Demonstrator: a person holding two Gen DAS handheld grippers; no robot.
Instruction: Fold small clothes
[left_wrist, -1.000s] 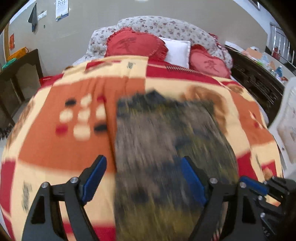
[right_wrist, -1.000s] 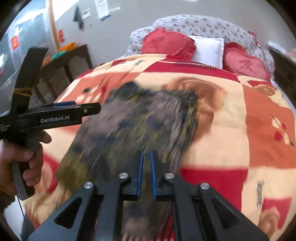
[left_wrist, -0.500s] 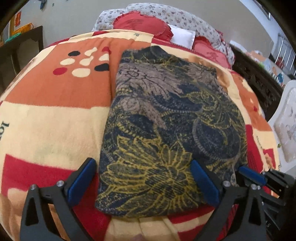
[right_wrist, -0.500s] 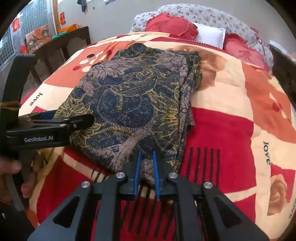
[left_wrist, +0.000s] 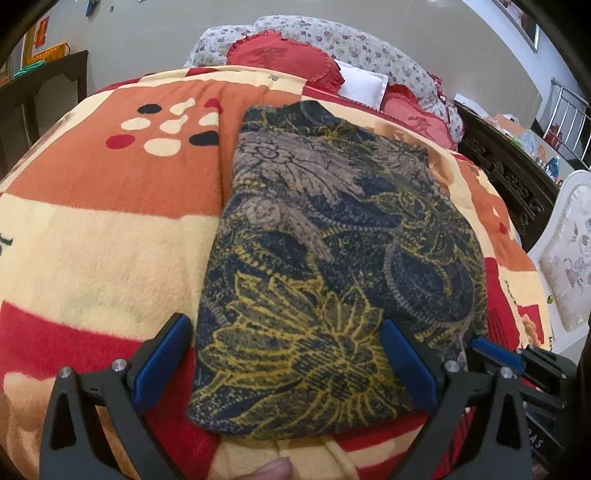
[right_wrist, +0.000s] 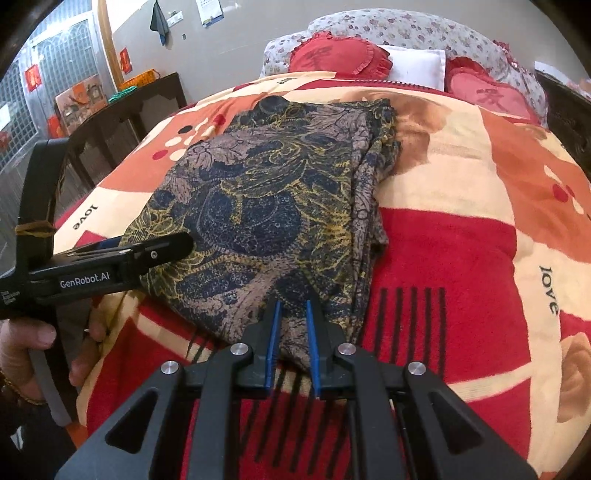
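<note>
Since half a second ago my right claw (right_wrist: 291, 332) has eased its 2 blue pads apart, and the folded garment (left_wrist: 332, 266) has not shifted on the blanket (left_wrist: 103, 240).

From my left wrist camera, my left claw (left_wrist: 284, 365) is spread wide, 1 pad at 8 o'clock and the other at 4 o'clock, straddling the near edge of the dark blue, yellow and grey patterned garment without pinching it. The garment lies flat in a rectangle running from 6 o'clock up toward 12. At 12 o'clock a red heart-shaped pillow (left_wrist: 284, 55) carries a character I cannot read.

From my right wrist camera, at 9 o'clock, my left claw's body (right_wrist: 92, 273) reads "GenRobot.AI", gripped by my left hand (right_wrist: 40, 350). At 6 o'clock my right claw's pads stand slightly parted with the garment's near corner lying between them; I cannot tell whether they touch it. "love" is printed on the blanket at 9 o'clock and again at 3 o'clock.
</note>
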